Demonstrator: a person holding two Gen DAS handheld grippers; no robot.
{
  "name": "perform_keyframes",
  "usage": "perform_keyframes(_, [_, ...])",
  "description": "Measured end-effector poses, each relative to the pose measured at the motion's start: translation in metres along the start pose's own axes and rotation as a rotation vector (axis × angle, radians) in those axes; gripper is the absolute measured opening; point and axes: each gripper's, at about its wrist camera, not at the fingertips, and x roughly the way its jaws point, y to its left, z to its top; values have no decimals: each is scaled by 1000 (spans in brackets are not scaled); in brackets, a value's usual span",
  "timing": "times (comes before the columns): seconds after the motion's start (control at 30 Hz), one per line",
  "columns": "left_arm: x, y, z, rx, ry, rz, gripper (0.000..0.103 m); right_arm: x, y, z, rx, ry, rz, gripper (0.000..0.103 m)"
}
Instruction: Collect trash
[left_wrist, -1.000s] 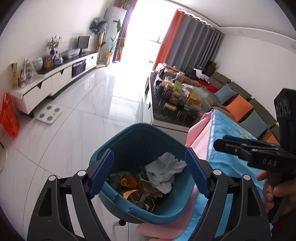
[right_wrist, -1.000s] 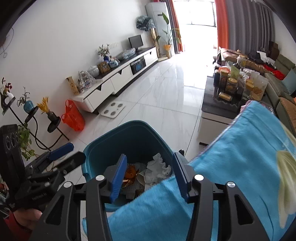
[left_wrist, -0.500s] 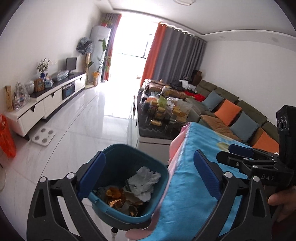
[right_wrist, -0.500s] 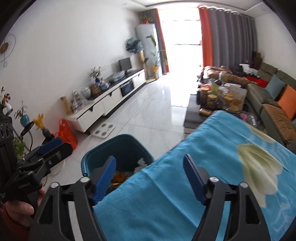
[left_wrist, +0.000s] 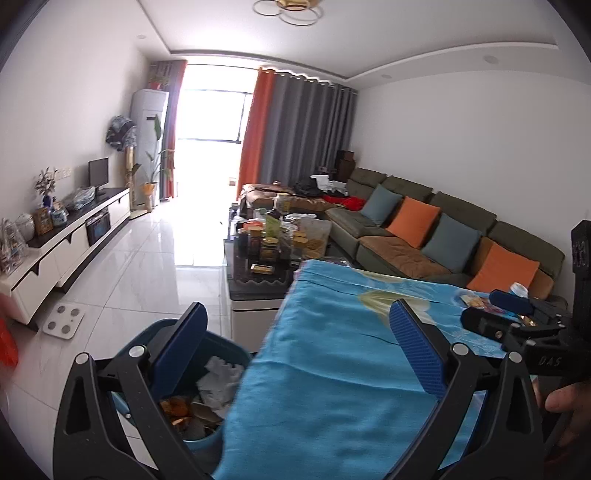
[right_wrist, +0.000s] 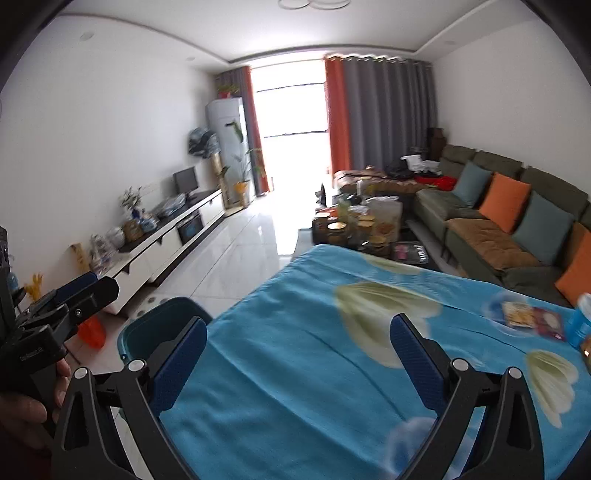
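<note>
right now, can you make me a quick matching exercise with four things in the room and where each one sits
Things:
1. teal trash bin
2. snack packet
3. white scale
4. orange cushion

Places:
a. on the sofa
b. flat on the floor by the TV cabinet
c. on the floor at the blue cloth's left edge, paper and wrappers inside
d. on the blue cloth's far right

Pairs: 1-c, 2-d, 3-b, 4-a

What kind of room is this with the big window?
It looks like a home living room. There is a long green sofa with orange and grey cushions, a low TV cabinet along the wall with a small screen on it, and tall curtains by the window.
</note>
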Motion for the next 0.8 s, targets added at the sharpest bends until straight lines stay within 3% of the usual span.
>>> perform_keyframes(0.43, [1, -81, -6, 98, -3, -122, 97, -72, -51, -28, 58, -113, -229, 96])
perform_keyframes(0.8, [8, -121, -10, 117, -11, -187, 97, -104, -70, -43, 96, -184, -345, 96])
